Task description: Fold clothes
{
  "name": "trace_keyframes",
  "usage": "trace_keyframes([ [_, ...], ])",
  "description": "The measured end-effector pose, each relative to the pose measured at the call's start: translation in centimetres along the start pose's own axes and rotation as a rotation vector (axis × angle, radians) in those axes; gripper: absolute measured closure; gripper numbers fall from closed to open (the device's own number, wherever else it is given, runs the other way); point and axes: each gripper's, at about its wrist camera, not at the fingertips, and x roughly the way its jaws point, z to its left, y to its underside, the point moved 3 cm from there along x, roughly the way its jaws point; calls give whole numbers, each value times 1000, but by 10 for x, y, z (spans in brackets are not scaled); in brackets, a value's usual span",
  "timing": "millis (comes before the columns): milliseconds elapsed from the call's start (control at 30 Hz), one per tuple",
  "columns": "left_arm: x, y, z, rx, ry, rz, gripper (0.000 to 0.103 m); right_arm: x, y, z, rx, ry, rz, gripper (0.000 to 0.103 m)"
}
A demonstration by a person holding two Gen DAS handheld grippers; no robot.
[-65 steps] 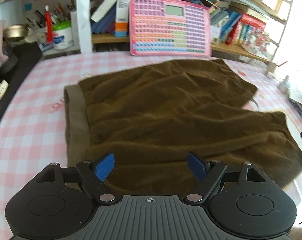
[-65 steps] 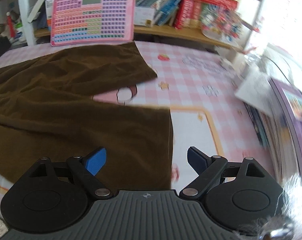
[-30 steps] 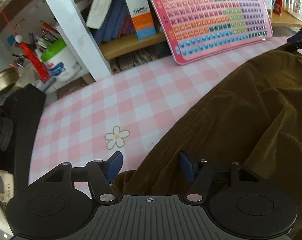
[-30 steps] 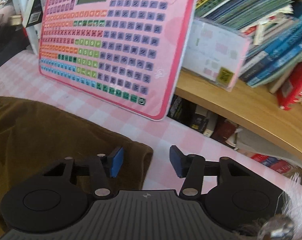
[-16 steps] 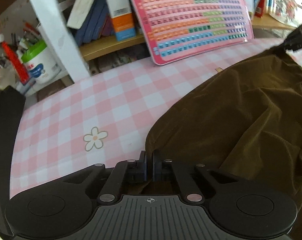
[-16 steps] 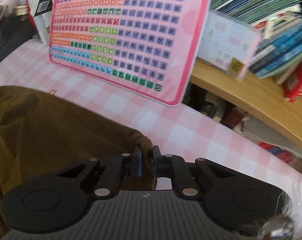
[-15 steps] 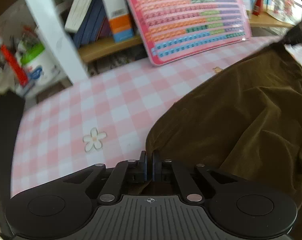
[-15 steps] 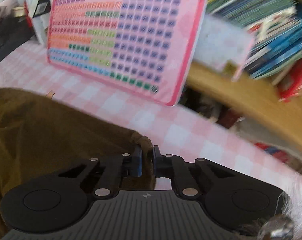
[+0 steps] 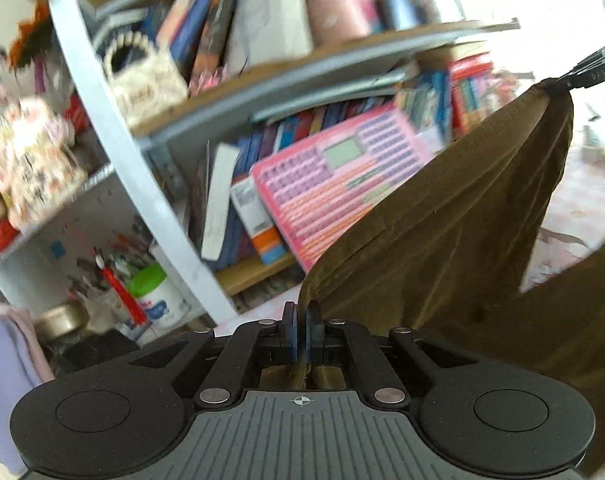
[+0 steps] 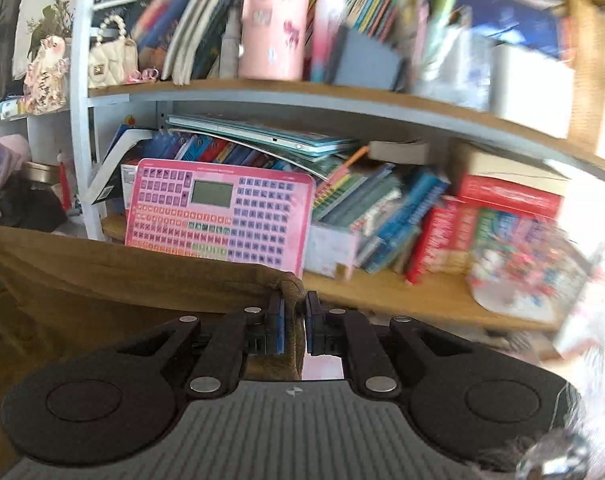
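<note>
**Above the counter, brown garment goes up by its far edge**

Above the pink-checked counter (image 9: 582, 184), seen from the left wrist, the left tool (image 9: 301, 334) is pinched shut on a corner of the brown garment (image 9: 442, 248), cloth bunched between its blue pads. A second ago those jaws stood apart over the flat fabric; they have since closed on it and lifted. The cloth now hangs in a taut sheet slanting up to the right tool (image 9: 562, 82), clamped on the other corner at the upper right, while the lower part trails toward the counter. The pink keyboard toy (image 9: 334, 196) and the bookshelf (image 9: 114, 148) fill the blurred background.

From the right wrist, the right tool (image 10: 294, 322) is likewise closed on a bunched corner of the garment, whose top edge (image 10: 122, 256) stretches level to the left. A second ago its jaws were open beside the hem on the counter.

With both far corners gripped and raised, the fold looks underway; the edge likely needs carrying toward the near side next.
</note>
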Motion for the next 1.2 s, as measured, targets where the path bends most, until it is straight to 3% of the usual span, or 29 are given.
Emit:
trace_keyframes([
  [167, -40, 37, -35, 40, 78, 30, 97, -80, 63, 28, 34, 62, 75, 94],
  [200, -42, 46, -40, 34, 89, 50, 92, -92, 81, 34, 43, 73, 109, 94],
  [300, -49, 72, -52, 22, 117, 116, 88, -114, 133, 55, 93, 111, 227, 91],
  [400, -60, 92, -60, 3, 119, 177, 84, -129, 176, 75, 134, 160, 342, 82],
  [467, -68, 102, -59, -59, 120, 202, 81, -140, 198, 88, 166, 186, 398, 76],
  [533, -77, 111, -56, -148, 122, 220, 69, -153, 209, 96, 241, 193, 413, 71],
  [567, -82, 115, -55, -193, 123, 228, 67, -158, 212, 97, 281, 195, 412, 67],
  [633, -87, 121, -51, -306, 145, 247, 67, -164, 216, 99, 368, 197, 417, 65],
  [700, -84, 124, -42, -506, 189, 253, 67, -169, 216, 100, 475, 187, 409, 60],
  [800, -65, 136, -19, -943, 261, 254, 46, -169, 214, 96, 719, 119, 370, 49],
  [867, -47, 149, -6, -1220, 297, 249, 46, -161, 213, 89, 928, 72, 345, 46],
  [967, -24, 162, 4, -1496, 336, 213, 46, -148, 218, 74, 1218, 40, 305, 46],
  [1033, -11, 167, 7, -1594, 335, 211, 46, -141, 223, 66, 1367, 38, 283, 46],
  [1133, 3, 168, 13, -1661, 287, 227, 47, -130, 229, 54, 1539, 50, 266, 46],
  [1200, 8, 166, 15, -1684, 257, 230, 51, -123, 232, 47, 1580, 87, 285, 53],
])
